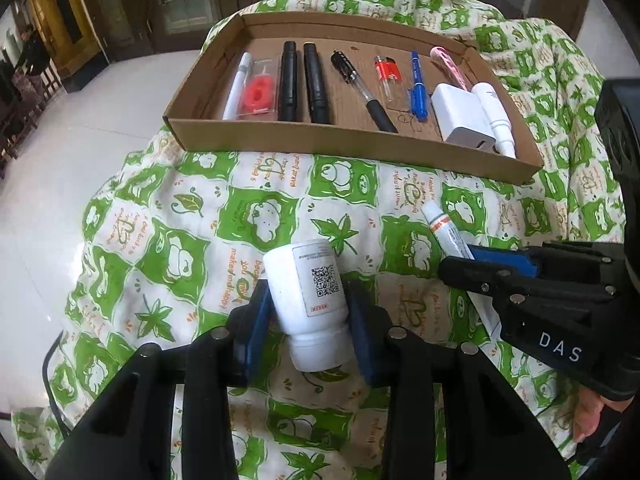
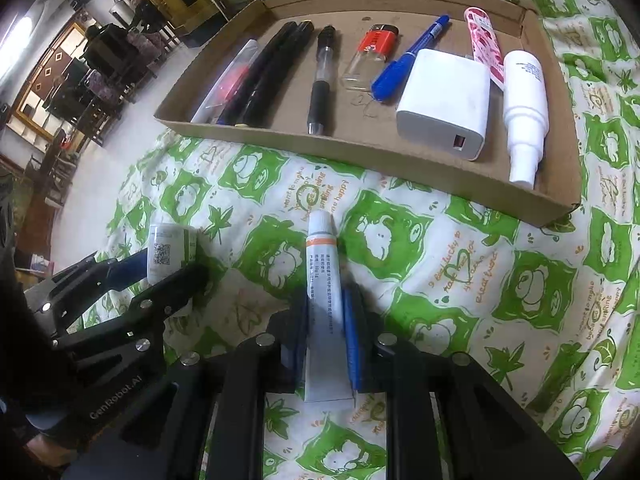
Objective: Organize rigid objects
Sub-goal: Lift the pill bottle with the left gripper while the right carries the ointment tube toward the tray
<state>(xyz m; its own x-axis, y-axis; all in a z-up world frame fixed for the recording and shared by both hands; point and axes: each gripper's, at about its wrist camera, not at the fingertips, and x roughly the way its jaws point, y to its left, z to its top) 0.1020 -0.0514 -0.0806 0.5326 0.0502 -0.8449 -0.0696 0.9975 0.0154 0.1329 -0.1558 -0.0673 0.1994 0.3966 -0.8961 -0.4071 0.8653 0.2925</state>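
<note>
- The white pill bottle (image 1: 310, 308) sits between the blue pads of the left gripper (image 1: 308, 316), on its side over the green-patterned cloth (image 1: 224, 208). The pads press its body on both sides; judged as a completed grasp.
- The ointment tube (image 2: 323, 300) lies lengthwise between the pads of the right gripper (image 2: 326, 332), cap pointing toward the tray. The jaws stand nearly together on the flat tube; judged as gripped.
- Both items are outside the cardboard tray (image 1: 352, 138), on the cloth in front of its near wall. These are the only loose items visible on the cloth.
- Already placed in the tray, in a row from left to right: white pen (image 1: 237, 88), red item in clear packaging (image 1: 260, 90), two black markers (image 1: 302, 82), black gel pen (image 1: 362, 90), red lighter (image 1: 386, 76), blue marker (image 1: 417, 86), pink patterned tube (image 1: 448, 66), white charger (image 1: 460, 112), white spray bottle (image 1: 496, 116).
- Free floor space shows in the tray between the black gel pen and the black markers, and around the lighter.
- Remaining work, as judged: lift both held items, carry them over the near wall, and set them down in the row. The task appears near its end.
</note>
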